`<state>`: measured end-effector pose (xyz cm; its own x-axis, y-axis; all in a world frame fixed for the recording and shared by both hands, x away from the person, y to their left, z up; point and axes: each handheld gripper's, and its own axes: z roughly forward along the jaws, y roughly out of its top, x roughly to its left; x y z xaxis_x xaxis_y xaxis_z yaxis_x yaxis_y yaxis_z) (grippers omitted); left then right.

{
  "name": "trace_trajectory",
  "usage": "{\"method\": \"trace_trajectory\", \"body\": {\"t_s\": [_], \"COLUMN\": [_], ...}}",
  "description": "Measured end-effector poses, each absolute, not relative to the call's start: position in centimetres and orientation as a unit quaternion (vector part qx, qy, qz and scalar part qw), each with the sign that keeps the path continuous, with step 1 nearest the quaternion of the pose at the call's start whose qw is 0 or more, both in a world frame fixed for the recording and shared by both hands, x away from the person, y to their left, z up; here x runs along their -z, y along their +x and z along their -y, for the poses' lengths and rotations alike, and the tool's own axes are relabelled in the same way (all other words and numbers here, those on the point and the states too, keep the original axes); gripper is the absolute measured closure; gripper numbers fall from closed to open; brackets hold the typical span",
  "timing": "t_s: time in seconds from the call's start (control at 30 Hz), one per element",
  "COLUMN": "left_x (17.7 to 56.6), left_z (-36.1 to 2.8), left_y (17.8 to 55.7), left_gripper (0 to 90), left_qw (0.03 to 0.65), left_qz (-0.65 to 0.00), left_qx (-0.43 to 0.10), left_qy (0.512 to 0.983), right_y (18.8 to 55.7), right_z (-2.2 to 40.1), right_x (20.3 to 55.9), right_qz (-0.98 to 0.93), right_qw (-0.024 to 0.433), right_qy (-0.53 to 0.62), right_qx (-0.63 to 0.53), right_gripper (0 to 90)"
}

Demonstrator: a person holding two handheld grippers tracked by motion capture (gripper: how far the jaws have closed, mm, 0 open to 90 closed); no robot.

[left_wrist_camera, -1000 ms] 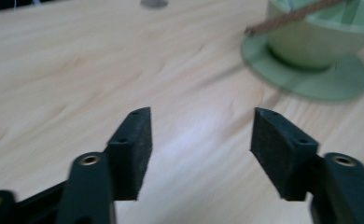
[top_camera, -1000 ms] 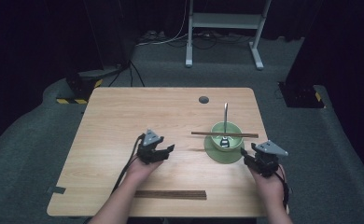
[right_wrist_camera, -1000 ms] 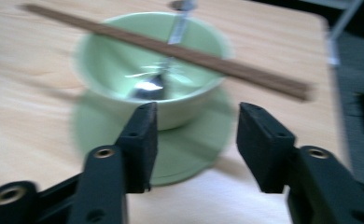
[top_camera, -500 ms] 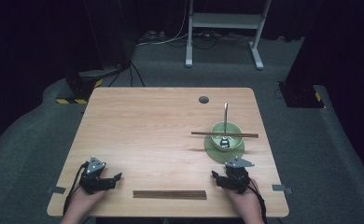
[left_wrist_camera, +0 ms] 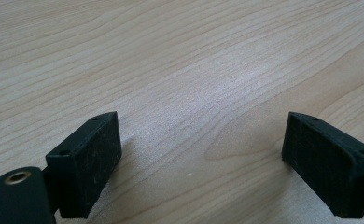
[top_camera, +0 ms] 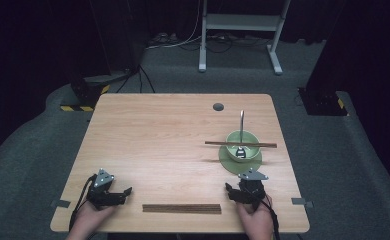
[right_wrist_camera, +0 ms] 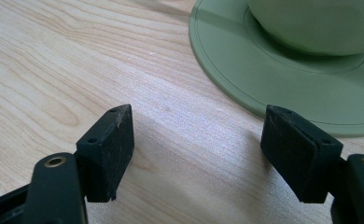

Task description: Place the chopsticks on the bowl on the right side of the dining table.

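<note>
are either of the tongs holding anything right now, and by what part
Nothing is held. The left tongs and the right tongs both stand open over bare table, their jaws having just been opening, with nothing between them.

One light wooden table [top_camera: 158, 135] carries one pale green round saucer [top_camera: 228, 160], one pale green bowl [top_camera: 250, 138], one metal spoon [top_camera: 241, 122], one dark wooden chopstick [top_camera: 263, 145] across the bowl, and one dark wooden chopstick pair [top_camera: 181, 208] near the front edge. Two black claws: left [top_camera: 125, 191], right [top_camera: 231, 190].
</note>
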<state>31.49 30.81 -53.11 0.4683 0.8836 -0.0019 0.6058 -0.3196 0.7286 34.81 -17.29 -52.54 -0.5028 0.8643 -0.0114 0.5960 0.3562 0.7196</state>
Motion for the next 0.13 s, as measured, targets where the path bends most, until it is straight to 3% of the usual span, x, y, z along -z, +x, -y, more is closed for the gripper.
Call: {"method": "trace_trajectory", "body": {"t_s": [0.13], "left_x": [53.12], "left_z": [-30.81], "left_y": [31.45], "left_gripper": [11.8], "left_qw": [0.341], "left_qz": [-0.474], "left_qx": [-0.204], "left_qy": [0.786], "right_y": [34.79], "right_z": [17.31], "right_x": [52.54], "right_qz": [-0.799], "right_qw": [0.199], "right_qy": [0.457], "right_qx": [-0.337], "right_gripper": [25.9]}}
